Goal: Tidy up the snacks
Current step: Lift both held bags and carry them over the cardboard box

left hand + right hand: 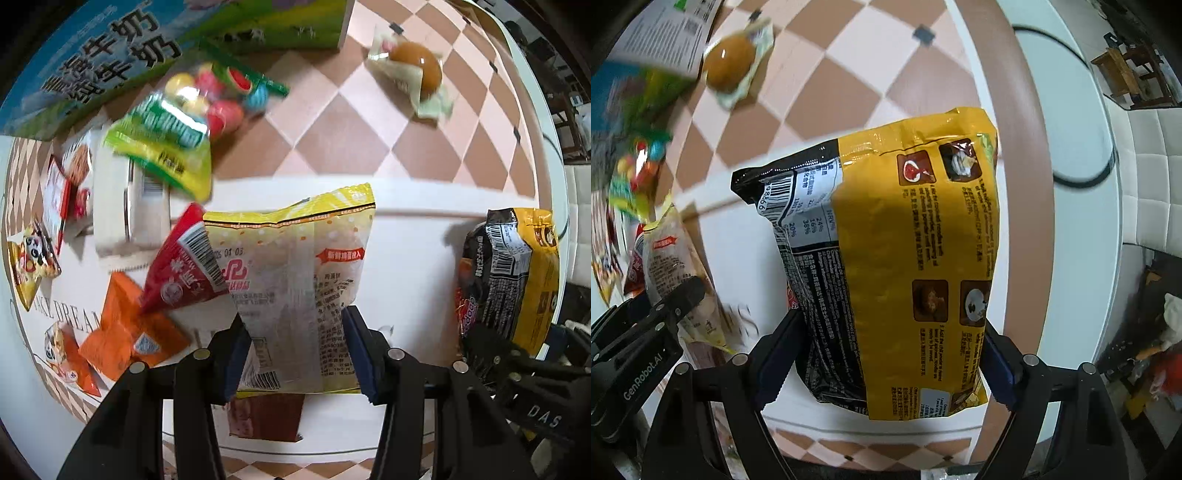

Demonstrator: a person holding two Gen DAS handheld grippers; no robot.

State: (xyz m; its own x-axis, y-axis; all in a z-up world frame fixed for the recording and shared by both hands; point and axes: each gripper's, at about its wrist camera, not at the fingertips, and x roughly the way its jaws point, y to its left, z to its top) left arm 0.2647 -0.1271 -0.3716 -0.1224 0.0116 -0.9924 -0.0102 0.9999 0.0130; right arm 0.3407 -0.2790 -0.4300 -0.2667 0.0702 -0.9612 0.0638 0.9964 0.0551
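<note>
Over the white tray [406, 221], your left gripper [295, 354] clamps the pale yellow snack bag [295, 280]; your right gripper [890, 354] grips the yellow-black noodle pack [894, 251].

"GenRobot.AI" on left tool [683, 295]

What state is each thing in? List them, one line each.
Left gripper: jaws shut on the pale yellow snack bag.
Pale yellow snack bag: sealed, held up.
Right gripper: jaws shut on the noodle packet.
Noodle packet: sealed, held upright.
Wrapped egg: sealed, lying on the table.
Milk carton box: closed.
</note>
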